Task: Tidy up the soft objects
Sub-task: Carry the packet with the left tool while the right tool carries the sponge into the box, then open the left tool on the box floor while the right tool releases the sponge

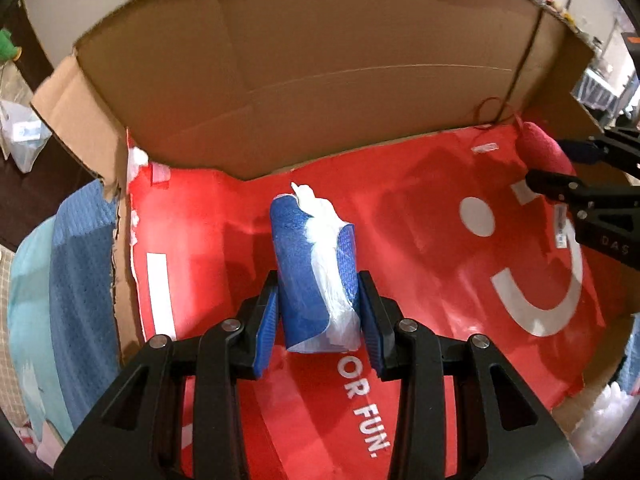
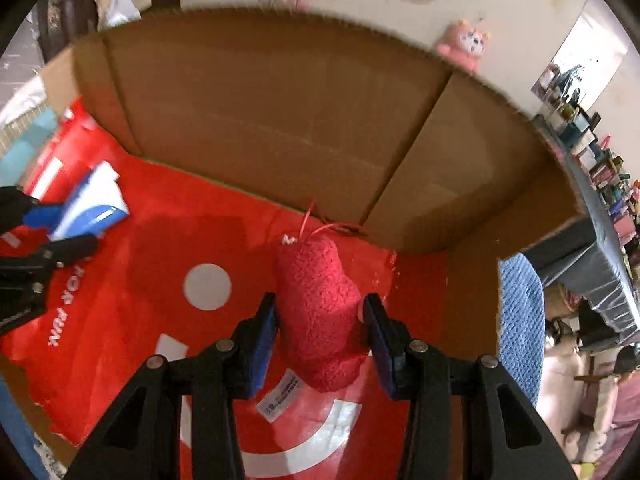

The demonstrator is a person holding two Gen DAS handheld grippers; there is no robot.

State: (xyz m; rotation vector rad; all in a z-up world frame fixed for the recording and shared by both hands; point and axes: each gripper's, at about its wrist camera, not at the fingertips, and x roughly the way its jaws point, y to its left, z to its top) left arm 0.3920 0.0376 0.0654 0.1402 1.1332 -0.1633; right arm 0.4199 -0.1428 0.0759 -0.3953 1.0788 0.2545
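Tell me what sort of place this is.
Probably a lived-in home room, perhaps a bedroom: a pink plush toy sits beyond the cardboard box, a blue knitted blanket lies beside it, and a cluttered shelf stands to the right.

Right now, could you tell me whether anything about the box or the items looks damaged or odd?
Yes: the box's left wall is torn, with a ragged edge and white scraps. The blue roll in the left tongs has white stuffing spilling from its seam. The red plush looks intact.
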